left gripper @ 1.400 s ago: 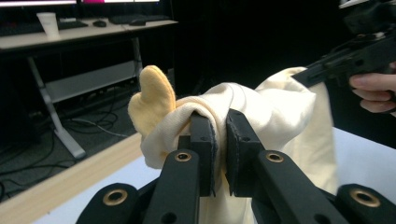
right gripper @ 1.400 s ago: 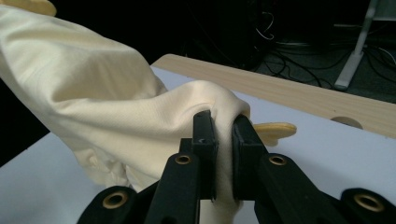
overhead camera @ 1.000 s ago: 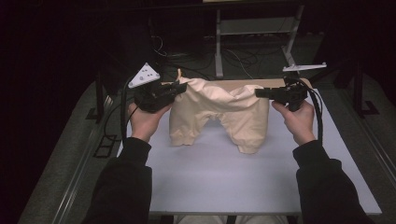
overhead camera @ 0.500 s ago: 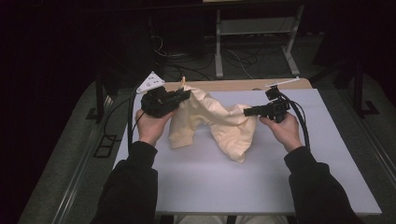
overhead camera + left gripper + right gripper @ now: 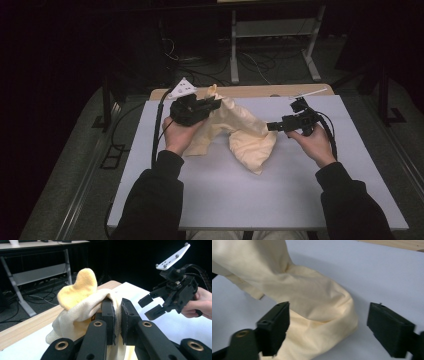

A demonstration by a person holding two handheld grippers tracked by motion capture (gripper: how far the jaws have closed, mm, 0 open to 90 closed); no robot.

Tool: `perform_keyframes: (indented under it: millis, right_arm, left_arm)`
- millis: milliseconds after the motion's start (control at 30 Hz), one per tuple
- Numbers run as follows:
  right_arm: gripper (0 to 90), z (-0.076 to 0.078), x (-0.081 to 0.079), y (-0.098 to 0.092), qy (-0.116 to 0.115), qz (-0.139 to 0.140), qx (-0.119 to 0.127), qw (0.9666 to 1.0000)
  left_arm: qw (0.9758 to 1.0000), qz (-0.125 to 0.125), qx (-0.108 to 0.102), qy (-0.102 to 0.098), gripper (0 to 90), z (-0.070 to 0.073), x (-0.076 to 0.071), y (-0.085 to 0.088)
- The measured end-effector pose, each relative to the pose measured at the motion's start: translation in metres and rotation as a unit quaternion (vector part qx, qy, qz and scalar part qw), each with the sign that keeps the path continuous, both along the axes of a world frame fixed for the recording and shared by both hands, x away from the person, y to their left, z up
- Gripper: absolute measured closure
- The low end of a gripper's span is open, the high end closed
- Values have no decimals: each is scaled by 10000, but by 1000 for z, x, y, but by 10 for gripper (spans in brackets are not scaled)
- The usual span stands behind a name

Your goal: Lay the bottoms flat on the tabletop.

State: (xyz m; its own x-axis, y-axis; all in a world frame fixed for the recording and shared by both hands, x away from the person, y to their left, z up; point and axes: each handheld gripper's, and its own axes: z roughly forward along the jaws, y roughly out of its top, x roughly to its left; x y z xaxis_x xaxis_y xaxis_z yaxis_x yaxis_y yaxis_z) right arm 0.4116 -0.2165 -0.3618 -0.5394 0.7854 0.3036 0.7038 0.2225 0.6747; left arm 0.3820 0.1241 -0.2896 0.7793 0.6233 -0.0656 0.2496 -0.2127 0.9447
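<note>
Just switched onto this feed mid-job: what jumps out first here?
The pale yellow cloth, draped in a hump across the white table, with one end pinched in the shut left gripper and lifted off the surface. Beside its other end the right gripper has just opened, its jaws wide apart and off the fabric.

A pale grey-white tabletop [image 5: 250,200] fills the near part of the high view, with a strip of bare wood [image 5: 260,91] along its far edge. Behind it, a light metal frame [image 5: 272,40] stands on the dark floor, with a shelf between two legs that end in splayed feet. Black cables [image 5: 200,65] lie tangled on the floor near that frame. At the left side of the tabletop, a dark metal stand [image 5: 106,107] rises from the grey floor [image 5: 70,170], and a similar dark stand [image 5: 387,100] is at the right.
</note>
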Motion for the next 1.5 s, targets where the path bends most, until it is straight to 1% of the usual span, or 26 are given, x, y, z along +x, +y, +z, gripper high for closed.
perform_keyframes:
  millis: [67, 133, 233, 333, 500, 600, 700, 767, 900, 1067, 1267, 1500]
  right_arm:
    - [112, 0, -2, -3, -7, 0, 96, 10000]
    - [51, 0, -3, -5, -16, -16, 154, 9999]
    - [28, -1, -7, -9, -131, -25, 283, 9995]
    - [19, -3, -9, -12, -113, -25, 409, 9991]
    - [19, -2, -11, -13, -152, 14, 488, 9987]
    - [19, 1, -12, -13, -207, 22, 613, 9979]
    - [20, 4, -14, -15, -266, 19, 718, 9971]
    - [21, 6, -16, -16, -295, 21, 784, 9965]
    - [23, 9, -19, -18, -405, 9, 868, 9954]
    - [23, 13, -23, -22, -474, -38, 913, 9947]
    - [26, 15, -27, -27, -508, -42, 1003, 9937]
    - [47, 16, -29, -27, -539, -7, 1044, 9931]
  left_arm:
    - [10000, -46, 33, 7, 814, -1, 1, -6]
    - [9999, -86, 84, 43, 813, -2, 2, -14]
    - [9998, -150, 75, 72, 814, -6, 3, -24]
    - [9998, -197, 1, 104, 814, -9, 4, -33]
    - [9995, -292, -18, 115, 814, -11, 5, -47]
    - [9992, -362, -37, 153, 814, -14, 5, -54]
    - [9989, -428, -24, 208, 814, -19, 4, -62]
    - [9985, -495, 34, 242, 814, -24, 3, -69]
    - [9972, -663, 122, 333, 814, -36, 2, -85]
    - [9949, -878, 330, 377, 814, -49, -2, -104]
    - [9930, -1015, 385, 468, 814, -61, -7, -118]
    - [9908, -1138, 437, 595, 814, -76, -12, -131]
